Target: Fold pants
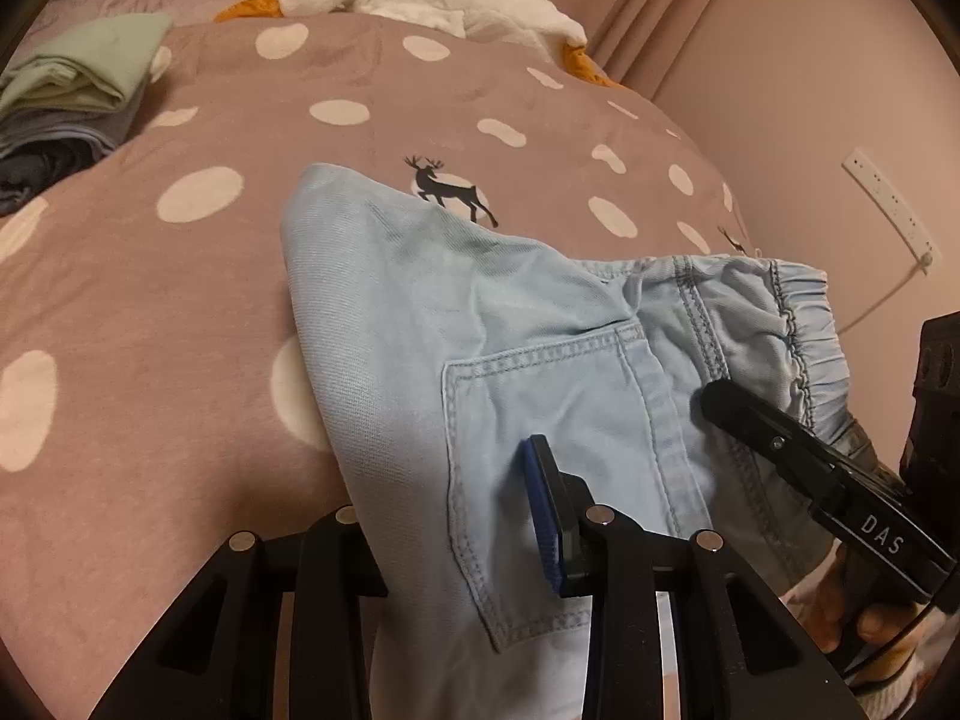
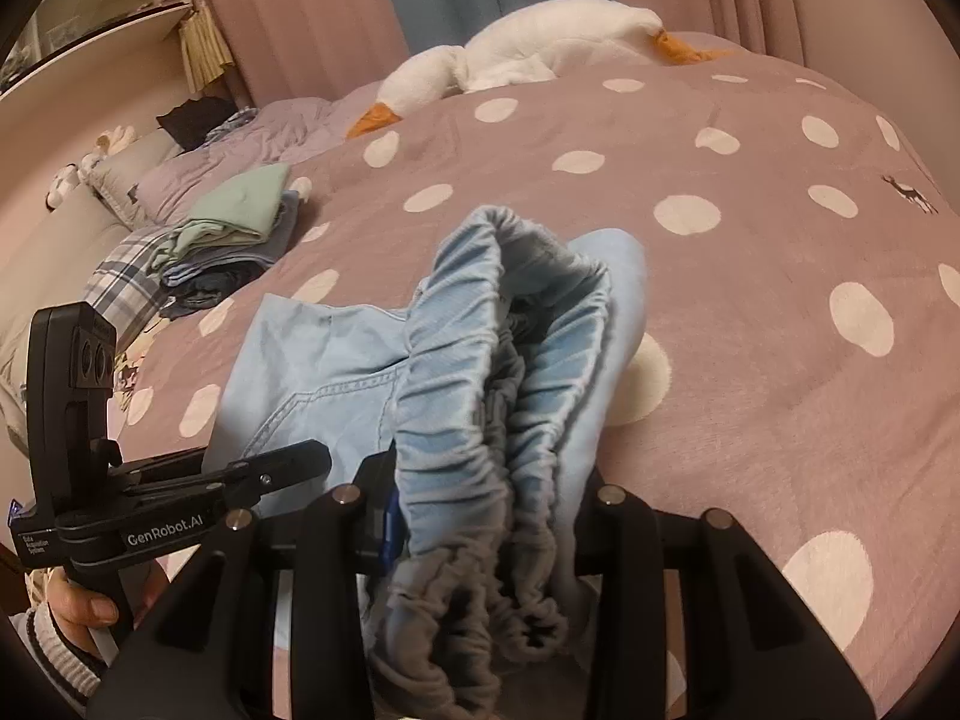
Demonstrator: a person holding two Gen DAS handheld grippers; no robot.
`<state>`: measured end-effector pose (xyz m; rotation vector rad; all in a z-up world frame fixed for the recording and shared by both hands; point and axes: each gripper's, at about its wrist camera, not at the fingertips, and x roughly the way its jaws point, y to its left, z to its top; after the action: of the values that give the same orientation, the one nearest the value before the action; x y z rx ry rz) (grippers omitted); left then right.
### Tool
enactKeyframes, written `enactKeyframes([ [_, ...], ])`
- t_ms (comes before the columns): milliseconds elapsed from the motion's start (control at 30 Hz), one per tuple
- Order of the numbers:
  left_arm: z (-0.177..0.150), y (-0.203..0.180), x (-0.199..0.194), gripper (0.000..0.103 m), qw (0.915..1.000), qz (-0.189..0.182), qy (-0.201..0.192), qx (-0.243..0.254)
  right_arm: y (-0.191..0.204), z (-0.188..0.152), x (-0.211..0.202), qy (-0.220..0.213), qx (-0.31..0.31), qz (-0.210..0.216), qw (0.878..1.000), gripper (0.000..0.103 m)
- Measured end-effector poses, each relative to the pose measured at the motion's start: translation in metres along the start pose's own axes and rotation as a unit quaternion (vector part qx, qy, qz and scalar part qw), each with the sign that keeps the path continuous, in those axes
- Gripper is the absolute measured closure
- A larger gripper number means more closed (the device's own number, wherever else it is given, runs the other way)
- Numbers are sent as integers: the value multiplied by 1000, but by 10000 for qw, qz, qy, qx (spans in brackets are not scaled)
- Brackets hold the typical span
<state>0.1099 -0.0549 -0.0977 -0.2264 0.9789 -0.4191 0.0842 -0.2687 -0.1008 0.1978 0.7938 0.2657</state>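
Light blue denim pants (image 1: 540, 384) with a back pocket and an elastic waistband (image 2: 456, 360) hang lifted above the bed. In the left wrist view, my left gripper (image 1: 444, 516) is shut on the fabric near the pocket; its blue-padded finger (image 1: 543, 510) presses the cloth and the other finger is partly hidden behind it. My right gripper (image 2: 492, 516) is shut on the bunched waistband, which covers much of its fingers. Each gripper shows in the other's view: the right gripper (image 1: 738, 414) at the waistband, the left gripper (image 2: 312, 459) at the lower left.
The bed carries a mauve duvet (image 1: 180, 312) with white dots. A stack of folded clothes (image 2: 240, 222) lies at the far left, and a white plush goose (image 2: 540, 54) lies along the head end. A wall with a power strip (image 1: 888, 204) stands to the right.
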Motion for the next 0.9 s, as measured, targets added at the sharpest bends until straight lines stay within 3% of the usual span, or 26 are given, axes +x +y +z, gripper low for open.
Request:
enactKeyframes([
  [500, -6, 13, -35, 70, 9992, 257, -288, -78, 37, -1, -7, -54, -221, 185, 9996, 65],
  [900, 0, 30, -38, 70, 9986, 305, -363, -230, 58, 8, 7, 10, -468, 195, 9987, 65],
])
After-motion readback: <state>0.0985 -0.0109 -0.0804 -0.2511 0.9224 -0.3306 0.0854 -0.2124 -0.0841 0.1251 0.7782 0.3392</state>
